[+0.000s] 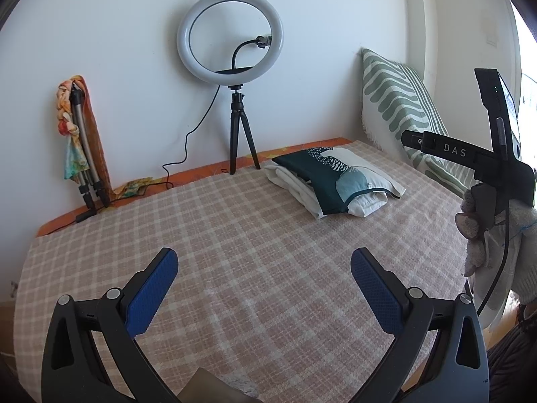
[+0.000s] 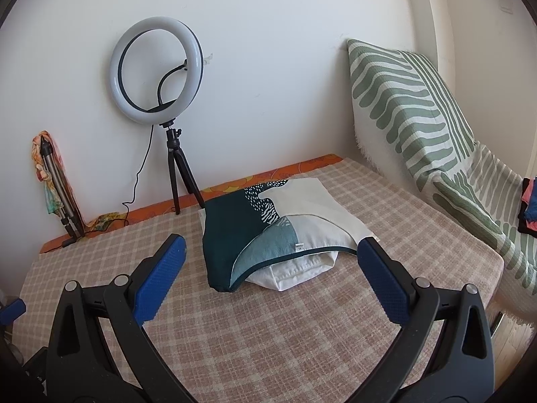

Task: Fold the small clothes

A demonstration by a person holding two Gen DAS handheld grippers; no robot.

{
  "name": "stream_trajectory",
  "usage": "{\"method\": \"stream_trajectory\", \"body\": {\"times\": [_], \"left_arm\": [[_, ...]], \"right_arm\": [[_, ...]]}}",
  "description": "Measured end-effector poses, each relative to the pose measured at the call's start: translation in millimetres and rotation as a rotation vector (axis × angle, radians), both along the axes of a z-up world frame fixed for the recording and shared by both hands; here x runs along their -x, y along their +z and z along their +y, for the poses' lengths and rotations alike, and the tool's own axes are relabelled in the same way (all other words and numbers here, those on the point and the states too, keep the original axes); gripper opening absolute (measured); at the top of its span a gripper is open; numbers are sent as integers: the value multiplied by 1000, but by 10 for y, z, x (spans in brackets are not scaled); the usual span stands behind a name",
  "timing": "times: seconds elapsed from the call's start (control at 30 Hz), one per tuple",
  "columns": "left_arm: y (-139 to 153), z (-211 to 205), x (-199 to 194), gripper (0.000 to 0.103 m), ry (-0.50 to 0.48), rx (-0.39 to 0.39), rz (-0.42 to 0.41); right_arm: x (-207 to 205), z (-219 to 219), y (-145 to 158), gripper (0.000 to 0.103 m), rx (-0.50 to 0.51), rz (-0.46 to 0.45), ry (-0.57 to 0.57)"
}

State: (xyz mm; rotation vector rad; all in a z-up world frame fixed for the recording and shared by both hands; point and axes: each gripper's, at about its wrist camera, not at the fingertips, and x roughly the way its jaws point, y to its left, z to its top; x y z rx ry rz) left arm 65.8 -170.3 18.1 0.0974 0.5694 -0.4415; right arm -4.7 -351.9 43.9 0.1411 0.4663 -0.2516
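A folded garment in dark teal, light blue and cream (image 2: 268,231) lies on top of a folded white cloth (image 2: 295,270) on the checked bedspread (image 2: 268,329). From the left wrist the same stack (image 1: 330,181) sits far off to the right. My right gripper (image 2: 272,272) hovers just in front of the stack, open, with nothing between its blue pads (image 2: 161,282). My left gripper (image 1: 265,288) is open and empty over bare bedspread (image 1: 235,235). The right gripper's body and a gloved hand (image 1: 503,221) show at the right edge of the left wrist view.
A ring light on a black tripod (image 2: 157,77) stands at the wall with its cable trailing left. A folded tripod wrapped in a colourful scarf (image 2: 53,181) leans at the far left. A green-striped pillow (image 2: 412,114) rests against the right wall. Colourful clothes (image 2: 530,208) lie at the far right.
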Motion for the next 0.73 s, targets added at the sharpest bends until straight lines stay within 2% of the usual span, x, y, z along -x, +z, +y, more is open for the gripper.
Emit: {"method": "stream_trajectory", "body": {"times": [0.73], "left_arm": [[-21,68,-9,102,26,5,29]], "right_arm": [[2,24,-31,103,-2,3,4]]}}
